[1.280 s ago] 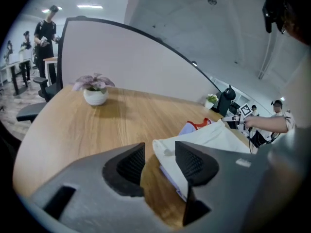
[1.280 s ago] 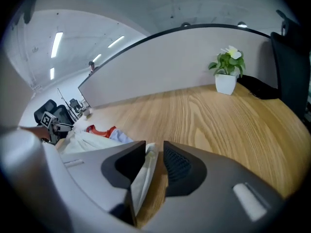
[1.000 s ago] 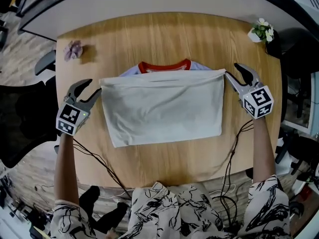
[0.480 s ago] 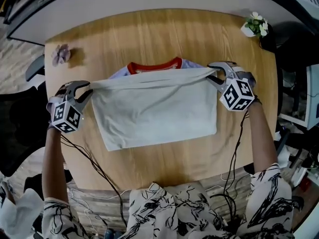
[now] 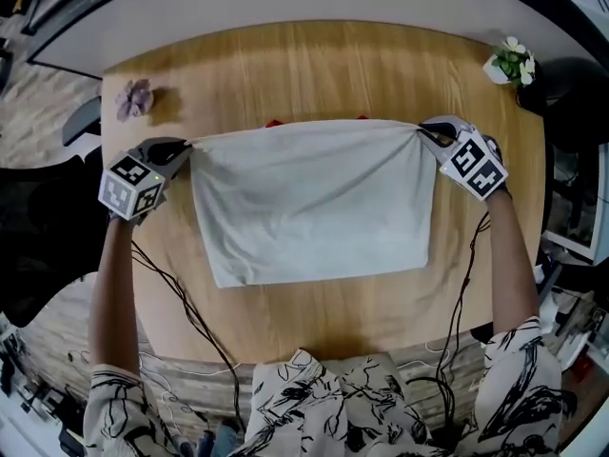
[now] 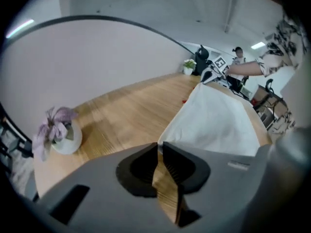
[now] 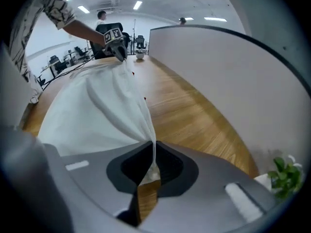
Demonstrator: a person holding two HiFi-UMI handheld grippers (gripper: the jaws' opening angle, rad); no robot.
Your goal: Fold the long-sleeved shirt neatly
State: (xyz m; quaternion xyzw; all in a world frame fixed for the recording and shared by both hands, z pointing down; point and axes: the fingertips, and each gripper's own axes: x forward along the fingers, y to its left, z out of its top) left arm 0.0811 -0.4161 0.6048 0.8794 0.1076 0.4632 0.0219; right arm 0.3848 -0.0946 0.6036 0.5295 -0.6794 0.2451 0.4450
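Pale grey folded long-sleeved shirt (image 5: 314, 203) lies on the round wooden table (image 5: 314, 60), its far edge stretched between both grippers, whose jaws have just been closing. The left gripper (image 5: 186, 147) pinches only the corner's tip; the right gripper (image 5: 422, 132) bites deeper. That shallow left hold could slip and skew the fold. Count: one shirt, two grippers, one purple-flowered pot (image 5: 136, 96), one white-flowered pot (image 5: 509, 62).

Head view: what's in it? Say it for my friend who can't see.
Seen from above, the left gripper and right gripper pinch the far corners of a folded white shirt on a wooden table; their jaws have just been closing on the cloth. A purple flower pot and a white-flowered plant stand near the far edge.
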